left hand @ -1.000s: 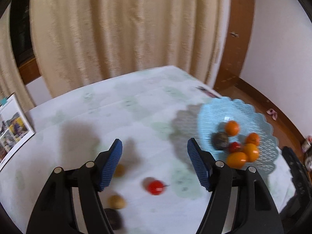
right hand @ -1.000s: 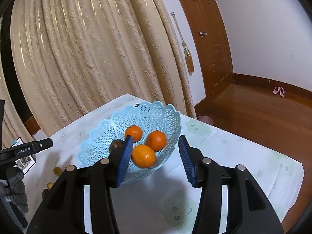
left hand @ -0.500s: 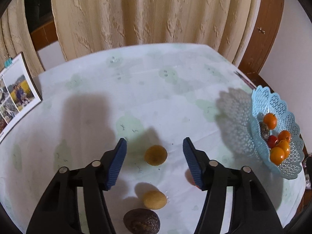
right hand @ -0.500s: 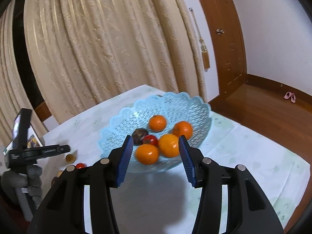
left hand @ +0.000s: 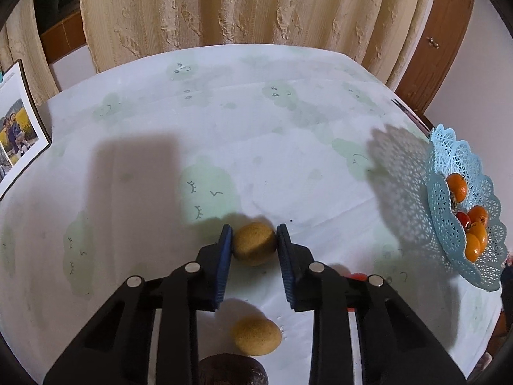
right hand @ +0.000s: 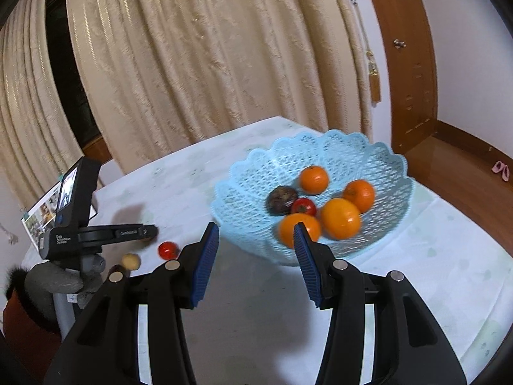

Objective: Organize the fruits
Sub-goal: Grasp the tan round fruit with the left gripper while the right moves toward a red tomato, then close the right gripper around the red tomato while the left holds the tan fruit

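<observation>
My left gripper point(left hand: 253, 234) is shut on a tan round fruit point(left hand: 254, 243) resting on the white tablecloth. A second tan fruit point(left hand: 256, 336) and a dark brown fruit point(left hand: 233, 370) lie below it, and a red tomato point(left hand: 356, 276) peeks out behind the right finger. The light blue lattice basket point(right hand: 378, 160) holds several oranges point(right hand: 340, 217), a red tomato point(right hand: 303, 206) and a dark fruit point(right hand: 282, 199). My right gripper point(right hand: 255, 243) is open and empty, just in front of the basket. The basket also shows at the right edge of the left wrist view point(left hand: 441, 192).
A framed photo point(left hand: 16, 128) stands at the table's left edge. Beige curtains point(left hand: 256, 6) hang behind the table. A wooden door point(right hand: 410, 64) and bare wood floor lie to the right. In the right wrist view, a loose tomato point(right hand: 168, 249) and tan fruit point(right hand: 130, 260) lie left.
My left gripper has moved forward and closed its jaws around the tan fruit. My right gripper has shifted slightly, and the basket now sits more to the right in its view.
</observation>
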A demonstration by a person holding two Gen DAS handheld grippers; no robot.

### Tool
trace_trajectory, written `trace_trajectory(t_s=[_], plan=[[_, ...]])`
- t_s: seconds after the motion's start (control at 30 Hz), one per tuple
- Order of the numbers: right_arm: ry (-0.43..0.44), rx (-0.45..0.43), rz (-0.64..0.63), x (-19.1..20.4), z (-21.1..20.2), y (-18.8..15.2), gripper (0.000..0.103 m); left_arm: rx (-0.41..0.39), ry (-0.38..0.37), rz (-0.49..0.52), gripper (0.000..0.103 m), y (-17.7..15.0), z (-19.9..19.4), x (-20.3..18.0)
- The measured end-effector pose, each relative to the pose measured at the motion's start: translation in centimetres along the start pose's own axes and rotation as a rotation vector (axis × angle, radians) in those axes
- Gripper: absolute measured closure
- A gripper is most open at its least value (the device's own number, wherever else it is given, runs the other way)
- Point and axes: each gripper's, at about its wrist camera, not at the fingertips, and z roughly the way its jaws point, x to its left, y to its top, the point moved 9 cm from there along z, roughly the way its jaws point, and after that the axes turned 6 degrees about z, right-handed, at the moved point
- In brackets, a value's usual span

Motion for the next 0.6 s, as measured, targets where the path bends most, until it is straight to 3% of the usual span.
trace_trajectory(t_s=[0.2,0.6], plan=[[0.045,0.048,-0.031,2.2,0.9,-0.6,0.053,-0.041,-0.01,-0.028,0.075,0.7,-1.6,0.7],[0.147,0.189,-0.153,8.4,4.8,-2.4,0.053,-0.205,0.055,-0.016,0.075,3.2,-7.7,1.5]])
